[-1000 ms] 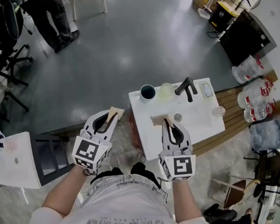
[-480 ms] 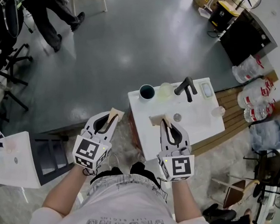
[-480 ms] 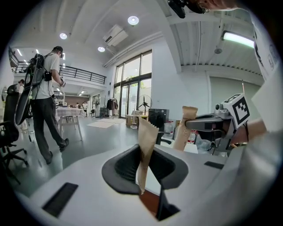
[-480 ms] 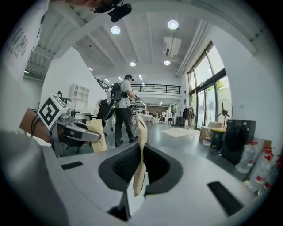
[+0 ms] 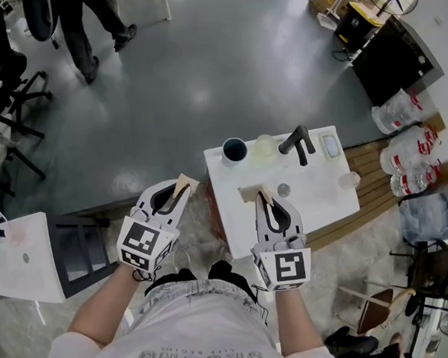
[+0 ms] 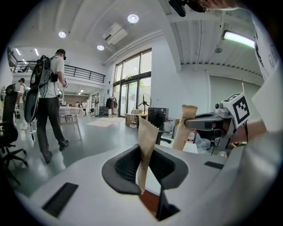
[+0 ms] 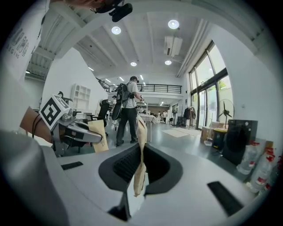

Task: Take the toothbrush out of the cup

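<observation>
Toothbrush could not be made out in any view. The dark cup (image 5: 235, 148) stood at the far left corner of the white counter (image 5: 318, 195), with a pale cup (image 5: 265, 145) just beside it and a black tap (image 5: 298, 141) further along the far edge. The left gripper (image 5: 179, 188) hung off the counter's left edge, above the grey floor (image 5: 216, 67), clenched on a brown paper slip (image 6: 146, 148) that stood upright between its jaws. The right gripper (image 5: 259, 197) hovered over the counter's near edge, well apart from the dark cup, its jaws likewise clamped on a second paper slip (image 7: 140, 150). A person (image 5: 90, 12) was out on the floor, far from the counter.
</observation>
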